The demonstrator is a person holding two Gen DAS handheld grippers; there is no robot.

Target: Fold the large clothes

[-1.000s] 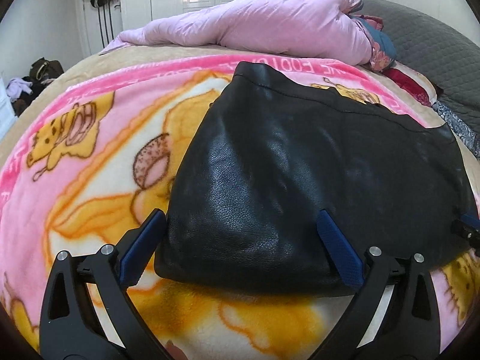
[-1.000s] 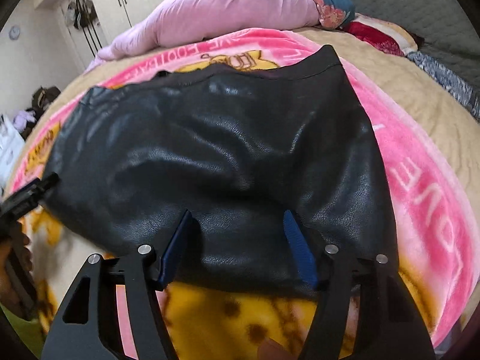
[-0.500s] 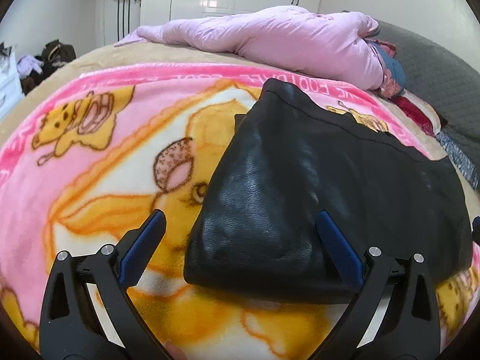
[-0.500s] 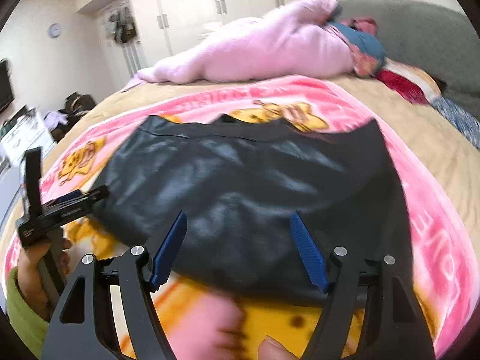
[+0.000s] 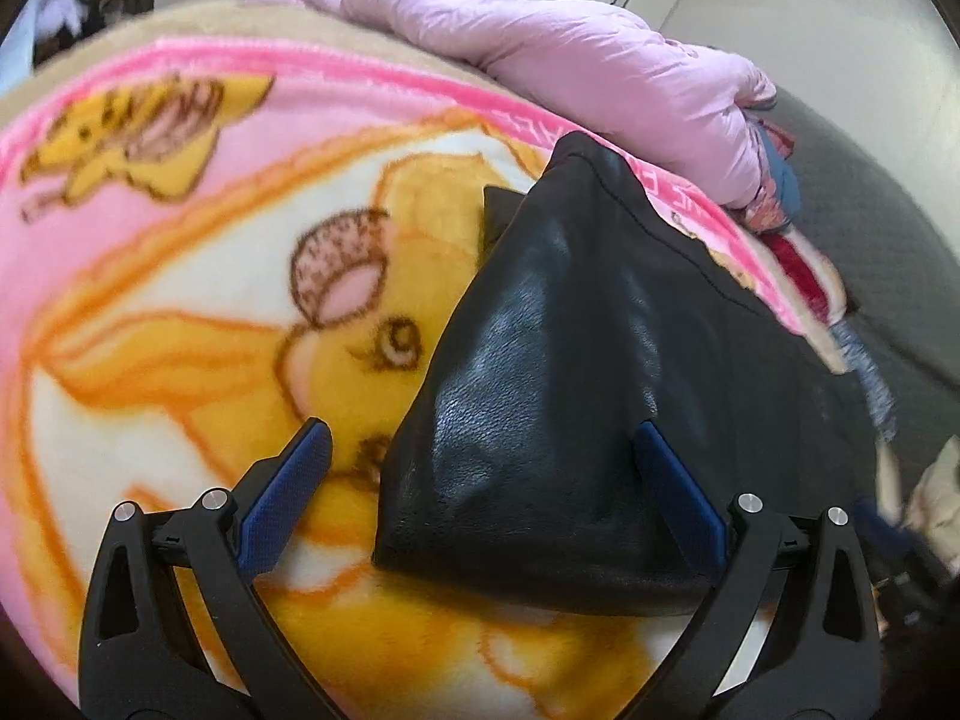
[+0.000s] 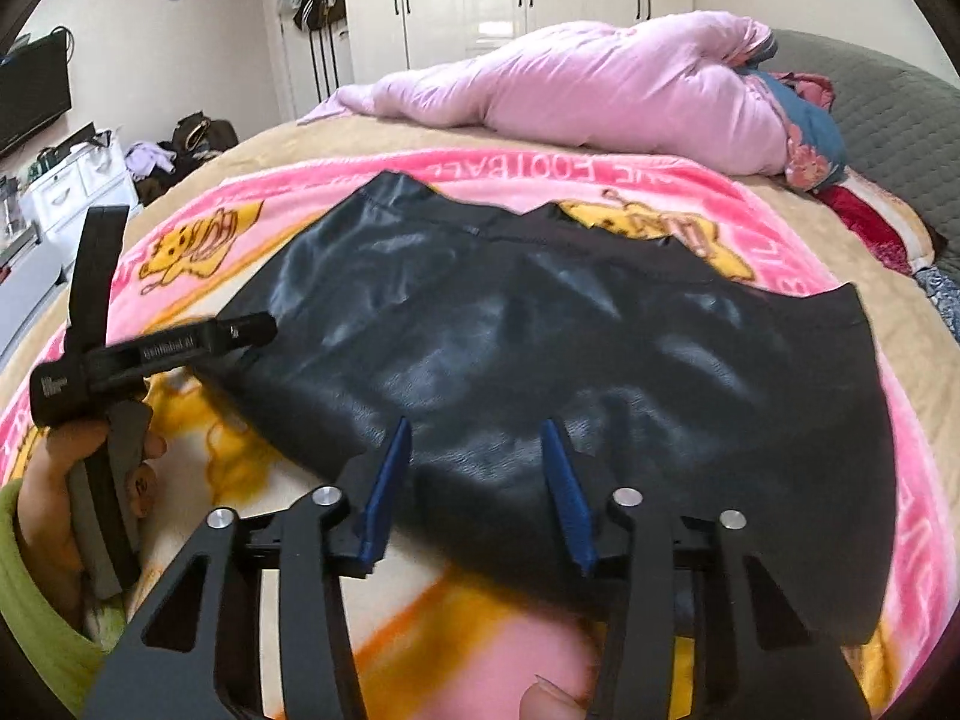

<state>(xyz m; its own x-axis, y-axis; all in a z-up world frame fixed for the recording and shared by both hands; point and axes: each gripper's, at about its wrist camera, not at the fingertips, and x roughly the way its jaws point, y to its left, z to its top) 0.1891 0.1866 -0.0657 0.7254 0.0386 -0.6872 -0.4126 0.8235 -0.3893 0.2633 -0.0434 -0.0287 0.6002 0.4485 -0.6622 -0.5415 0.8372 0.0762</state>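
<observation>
A black leather garment (image 6: 540, 336) lies folded flat on a pink and yellow cartoon blanket (image 6: 198, 240) on the bed. In the left wrist view its near left corner (image 5: 540, 468) sits between the blue pads of my left gripper (image 5: 480, 474), which is open and holds nothing. My right gripper (image 6: 480, 450) hovers open above the garment's near edge, also empty. In the right wrist view the left gripper (image 6: 252, 327) shows at the garment's left corner, held by a hand (image 6: 66, 480) in a green sleeve.
A pink padded coat (image 6: 600, 90) lies across the far side of the bed, with blue and red cloth beside it. A grey headboard (image 6: 888, 120) stands at right. White wardrobes (image 6: 510, 0), a drawer unit (image 6: 72, 186) and bags are past the bed.
Both grippers have pulled back and lifted away from the garment. The left view swung left, so more blanket shows. The right gripper rose, revealing the whole garment and the room.
</observation>
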